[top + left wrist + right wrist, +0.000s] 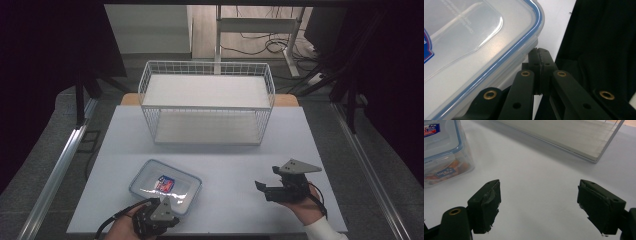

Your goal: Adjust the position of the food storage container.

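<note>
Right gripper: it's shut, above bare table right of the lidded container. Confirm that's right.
Not quite. The right gripper is open: the right gripper view shows its jaws wide apart with bare table between them. The rest holds; the high view puts it right of the lidded container.

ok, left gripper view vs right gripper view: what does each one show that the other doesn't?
Left gripper view: the left tool with its jaws pressed together beside the corner of the clear plastic container with a blue-sealed lid, plus dark fabric at the right.

Right gripper view: the right tool with its jaws wide apart over the bare white table, the white shelf board of the wire rack ahead, and the container's labelled side wall.

Both: the container and the white tabletop.
</note>
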Demonstrator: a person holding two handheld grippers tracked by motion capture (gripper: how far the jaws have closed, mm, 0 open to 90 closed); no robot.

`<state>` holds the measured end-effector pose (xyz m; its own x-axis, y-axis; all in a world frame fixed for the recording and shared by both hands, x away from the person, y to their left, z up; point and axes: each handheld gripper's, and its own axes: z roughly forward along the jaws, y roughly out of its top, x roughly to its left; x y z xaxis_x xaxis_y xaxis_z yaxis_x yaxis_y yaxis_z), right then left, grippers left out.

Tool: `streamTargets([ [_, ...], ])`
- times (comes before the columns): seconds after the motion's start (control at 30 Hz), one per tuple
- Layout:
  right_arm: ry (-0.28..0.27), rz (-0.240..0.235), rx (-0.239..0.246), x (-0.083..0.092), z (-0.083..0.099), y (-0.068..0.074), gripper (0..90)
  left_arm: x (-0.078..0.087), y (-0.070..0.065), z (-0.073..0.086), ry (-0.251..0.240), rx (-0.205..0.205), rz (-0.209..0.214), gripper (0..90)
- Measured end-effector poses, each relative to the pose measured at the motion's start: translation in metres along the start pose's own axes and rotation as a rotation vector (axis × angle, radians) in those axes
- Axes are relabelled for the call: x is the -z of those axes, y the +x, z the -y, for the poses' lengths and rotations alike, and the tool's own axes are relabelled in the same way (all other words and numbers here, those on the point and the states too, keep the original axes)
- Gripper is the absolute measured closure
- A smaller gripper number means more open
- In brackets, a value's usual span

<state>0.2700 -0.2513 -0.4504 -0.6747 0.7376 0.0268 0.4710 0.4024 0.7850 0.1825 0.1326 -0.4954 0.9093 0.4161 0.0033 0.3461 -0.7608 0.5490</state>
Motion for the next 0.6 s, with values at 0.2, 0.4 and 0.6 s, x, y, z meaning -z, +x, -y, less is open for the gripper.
streamTargets([
  [0.2, 0.000, 0.003, -0.002, 0.000, 0.000, -0.001, 19.3, -0.009, 0.005, -0.010, -0.032, 0.047, -0.022, 90.0],
  [0.4, 0.000, 0.011, -0.009, 0.000, 0.000, -0.003, 19.4, -0.018, 0.008, -0.024, -0.036, 0.062, -0.058, 89.9],
  [0.6, 0.001, 0.012, -0.008, 0.000, 0.000, -0.003, 19.4, -0.031, 0.013, -0.040, -0.055, 0.119, -0.083, 89.9],
])
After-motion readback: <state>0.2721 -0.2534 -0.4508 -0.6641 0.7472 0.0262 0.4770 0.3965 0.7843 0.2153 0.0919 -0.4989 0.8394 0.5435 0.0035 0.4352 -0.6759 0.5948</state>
